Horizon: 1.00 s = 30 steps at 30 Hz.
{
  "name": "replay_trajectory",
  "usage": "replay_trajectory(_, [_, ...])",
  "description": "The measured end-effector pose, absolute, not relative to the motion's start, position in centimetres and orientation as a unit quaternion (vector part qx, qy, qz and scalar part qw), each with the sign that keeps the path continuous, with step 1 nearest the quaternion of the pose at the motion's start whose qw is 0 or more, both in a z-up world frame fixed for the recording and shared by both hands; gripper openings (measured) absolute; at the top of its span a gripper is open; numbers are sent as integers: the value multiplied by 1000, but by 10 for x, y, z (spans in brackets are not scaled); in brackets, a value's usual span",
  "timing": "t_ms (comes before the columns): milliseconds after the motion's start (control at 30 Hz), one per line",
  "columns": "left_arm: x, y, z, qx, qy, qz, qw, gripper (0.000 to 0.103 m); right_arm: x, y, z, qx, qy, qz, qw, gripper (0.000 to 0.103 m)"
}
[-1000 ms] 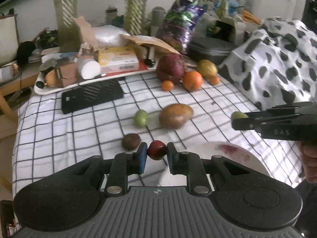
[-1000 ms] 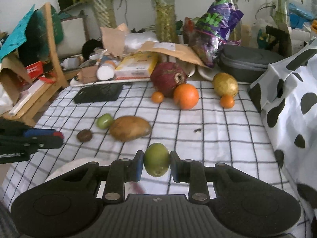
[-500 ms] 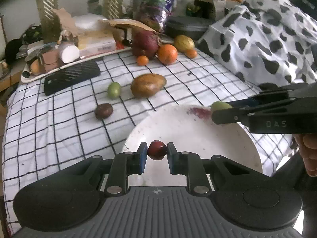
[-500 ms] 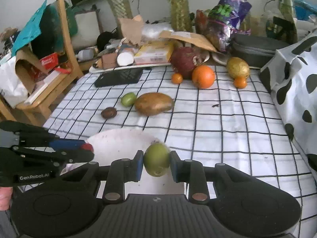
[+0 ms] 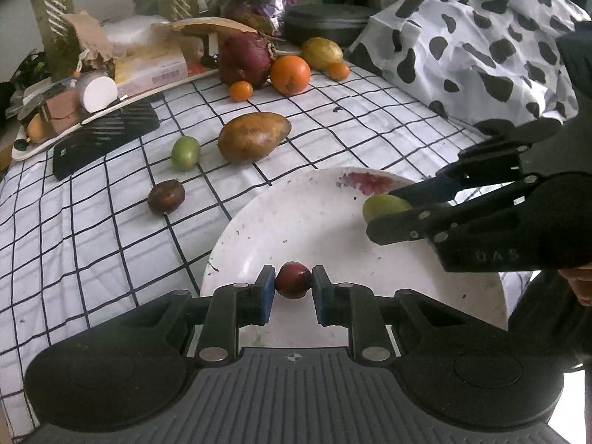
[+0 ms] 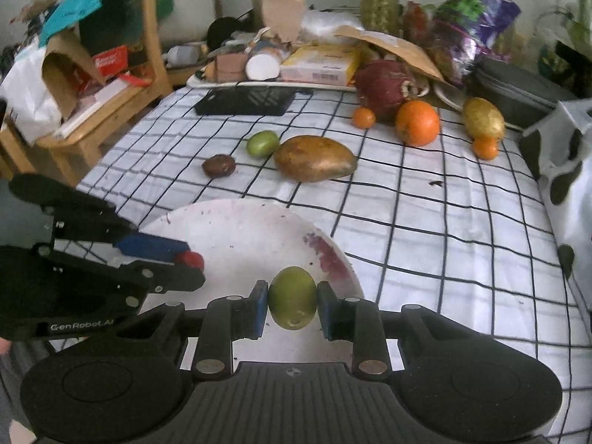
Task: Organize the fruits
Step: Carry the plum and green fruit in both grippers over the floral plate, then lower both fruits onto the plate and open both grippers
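Over the white plate [image 5: 259,229], which lies on the checked tablecloth [image 5: 92,251] and is marked by a reddish stain near its far rim, both grippers are held with fruit in their jaws. A small dark red fruit [image 5: 293,280] is pinched between the blue pads of the left gripper [image 5: 293,288], just above the near part of the plate. A larger green fruit [image 6: 292,298] is clamped by the right gripper [image 6: 292,309], also above the plate, towards its right side as seen from the left wrist.

Other fruits are left on the cloth: a brownish mango [image 5: 253,141], a small green fruit [image 5: 185,152] just beside it, a dark brown fruit [image 5: 166,197] nearer the plate, and further back an orange [image 5: 289,74], two small tangerines and a yellowish mango.

Several failures can be expected from here. If the fruits are released while high above the plate, they are likely to bounce or roll over its shallow rim and onto the cloth. Since both fruits are round and smooth, a slip from the pads before release is possible. With both grippers crowded over one plate, a collision between them could be caused by any sideways move.
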State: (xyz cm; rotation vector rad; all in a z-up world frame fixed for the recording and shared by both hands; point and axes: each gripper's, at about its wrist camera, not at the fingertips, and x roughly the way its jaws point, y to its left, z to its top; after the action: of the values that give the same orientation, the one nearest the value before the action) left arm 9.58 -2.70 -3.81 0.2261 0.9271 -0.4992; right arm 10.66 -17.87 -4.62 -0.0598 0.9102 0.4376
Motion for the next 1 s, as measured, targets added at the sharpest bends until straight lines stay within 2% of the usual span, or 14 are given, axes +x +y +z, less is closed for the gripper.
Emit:
replay_trajectory(333, [88,-37,-45,171,407,-242,864,22,106,-160,-55,-96,419,240,870,30])
replay_trajectory(400, [86,-39,-46,187,403,-236,864,29,105,-160,-55,-101,416,242,871,30])
replay_trajectory(433, [85,-40,-46,194,401,-231,865,38,104,-160,-55,-102,415,242,871,30])
replay_trajectory(467, [83,-40,-44,198,397,-233,866,49,103,-160,-54,-105,411,241,873,33])
replay_trajectory(500, [80,-40,-43,201,391,-232,868,53,101,-160,-53,-110,406,239,875,36])
replay_trajectory(567, [75,-40,-39,210,377,-229,873,63,97,-162,-49,-116,396,235,880,51])
replay_trajectory(633, [71,-39,-36,219,367,-222,876,64,92,-165,-44,-120,388,233,884,53])
replay_trajectory(700, [67,-38,-33,225,363,-220,877,64,85,-168,-39,-121,381,233,887,60])
replay_trajectory(767, [62,-35,-30,229,358,-217,879,64,78,-171,-35,-123,372,229,891,74])
replay_trajectory(833, [57,-33,-26,230,355,-213,881,64,72,-173,-30,-119,364,220,897,79])
replay_trajectory(967, [45,-30,-20,220,350,-214,885,65,61,-179,-24,-103,360,201,905,99])
replay_trajectory(1000, [42,-29,-18,218,348,-215,886,65,57,-180,-22,-103,358,194,908,101])
